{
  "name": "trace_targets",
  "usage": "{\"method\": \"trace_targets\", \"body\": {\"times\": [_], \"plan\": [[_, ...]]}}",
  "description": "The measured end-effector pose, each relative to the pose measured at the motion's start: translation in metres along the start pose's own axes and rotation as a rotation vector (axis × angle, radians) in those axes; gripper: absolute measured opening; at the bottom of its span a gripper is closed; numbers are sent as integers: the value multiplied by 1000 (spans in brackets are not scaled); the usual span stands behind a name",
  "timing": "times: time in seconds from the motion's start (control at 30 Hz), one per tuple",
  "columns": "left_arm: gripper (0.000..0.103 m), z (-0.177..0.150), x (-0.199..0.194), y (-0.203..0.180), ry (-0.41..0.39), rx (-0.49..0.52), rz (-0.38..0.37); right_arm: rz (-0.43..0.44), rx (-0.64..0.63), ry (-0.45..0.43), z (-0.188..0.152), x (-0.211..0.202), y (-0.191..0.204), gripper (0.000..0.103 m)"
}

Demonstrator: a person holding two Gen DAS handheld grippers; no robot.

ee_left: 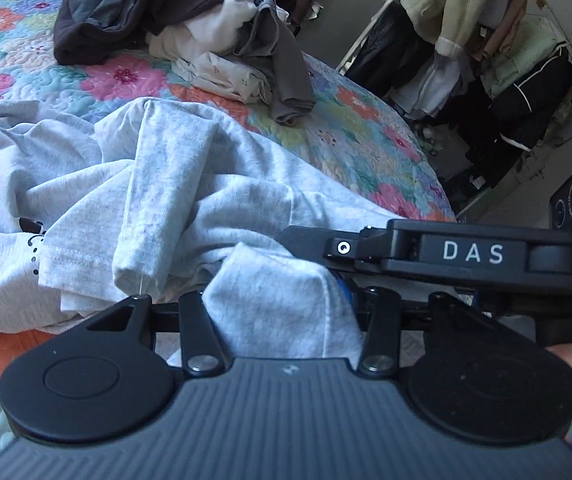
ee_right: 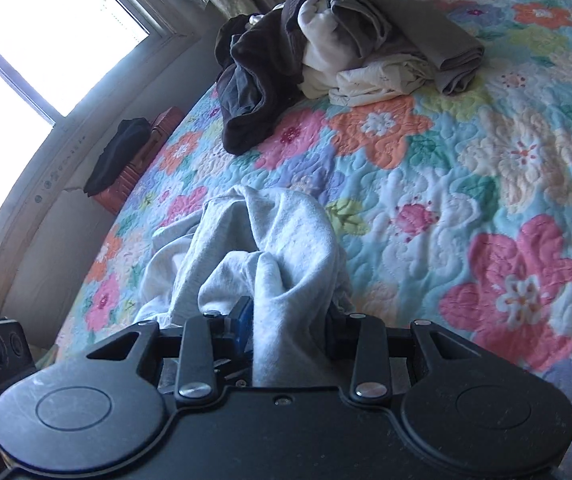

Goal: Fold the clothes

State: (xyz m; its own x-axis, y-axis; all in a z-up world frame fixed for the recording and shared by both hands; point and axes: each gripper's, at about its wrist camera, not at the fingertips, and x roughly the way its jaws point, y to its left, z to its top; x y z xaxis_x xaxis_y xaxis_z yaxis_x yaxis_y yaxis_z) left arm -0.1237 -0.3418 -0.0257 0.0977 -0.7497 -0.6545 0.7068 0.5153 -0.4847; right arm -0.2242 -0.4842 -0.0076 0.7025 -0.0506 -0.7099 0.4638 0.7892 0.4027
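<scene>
A light grey shirt lies crumpled on the flowered quilt. My left gripper is shut on a bunched fold of the grey shirt, which covers its fingertips. The right gripper's black body marked DAS crosses just beyond it, close by. In the right wrist view my right gripper is shut on another bunch of the grey shirt, which trails away over the quilt. Cloth hides both grippers' fingertips.
A pile of dark, white and grey clothes sits on the far part of the bed; it also shows in the right wrist view. A clothes rack with hanging garments stands past the bed. A window and a red box are at the left.
</scene>
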Motion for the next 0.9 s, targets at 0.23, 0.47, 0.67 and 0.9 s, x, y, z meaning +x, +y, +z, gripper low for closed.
{"method": "trace_targets", "body": {"times": [0.23,0.47,0.67,0.9], "plan": [[60,-20,13,1,37,162,238,-404,-173,-77,-31,12,-57,44],[79,-28,-48,89,0,-85,265,-188,-127,-92,-37,-9,-44,57],[79,-37,-74,153,-51,-278,347,-119,-223,-46,-47,6,1,78],[83,-32,-72,177,-82,-384,370,-110,-356,13,-67,23,12,78]]}}
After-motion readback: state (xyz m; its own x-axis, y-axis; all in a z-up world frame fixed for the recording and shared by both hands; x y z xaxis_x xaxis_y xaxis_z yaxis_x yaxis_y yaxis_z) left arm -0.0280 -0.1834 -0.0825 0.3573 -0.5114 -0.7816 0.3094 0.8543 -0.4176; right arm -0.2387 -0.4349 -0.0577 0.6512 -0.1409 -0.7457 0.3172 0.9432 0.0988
